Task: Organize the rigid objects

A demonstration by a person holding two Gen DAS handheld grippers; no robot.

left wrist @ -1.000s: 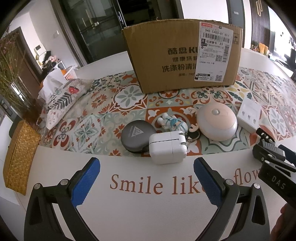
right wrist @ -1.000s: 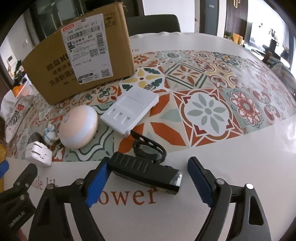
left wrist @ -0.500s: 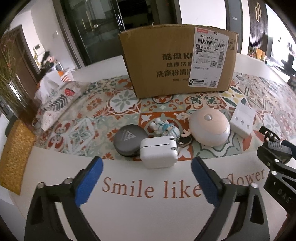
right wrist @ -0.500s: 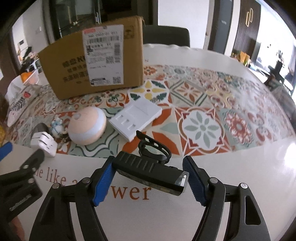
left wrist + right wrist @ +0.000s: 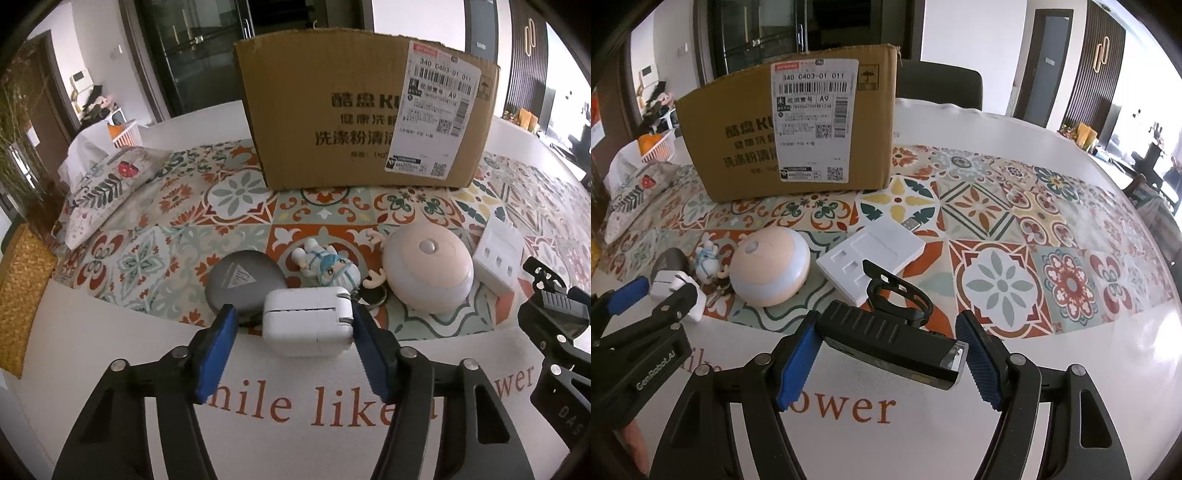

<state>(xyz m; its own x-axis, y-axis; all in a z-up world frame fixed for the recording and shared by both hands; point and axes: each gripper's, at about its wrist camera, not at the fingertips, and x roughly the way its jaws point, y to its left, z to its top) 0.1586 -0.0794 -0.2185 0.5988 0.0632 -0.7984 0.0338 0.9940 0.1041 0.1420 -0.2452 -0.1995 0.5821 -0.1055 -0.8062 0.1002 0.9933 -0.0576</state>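
Left gripper (image 5: 291, 314): straddles the white square plastic charger (image 5: 306, 325), in front of the brown cardboard box (image 5: 332, 110), at the near edge of the patterned tile-print tablecloth (image 5: 240, 192). Jaws half spread, just now closing; right blue pad (image 5: 369, 350) against the charger's side, left blue pad (image 5: 218, 347) a gap away, so no pinch yet.

Right gripper (image 5: 888, 328): clamps the black ribbed bike light (image 5: 886, 339) end to end, jaws just now closing onto it, in front of the box's right corner.

Between charger and box: grey round zip case (image 5: 240, 280), small white-and-blue figurine (image 5: 325, 266), pale pink domed lamp (image 5: 428, 273), flat white plastic socket plate (image 5: 498, 258).

Box: stands upright on the tablecloth, shipping label facing the grippers; cannot tell what lies inside.
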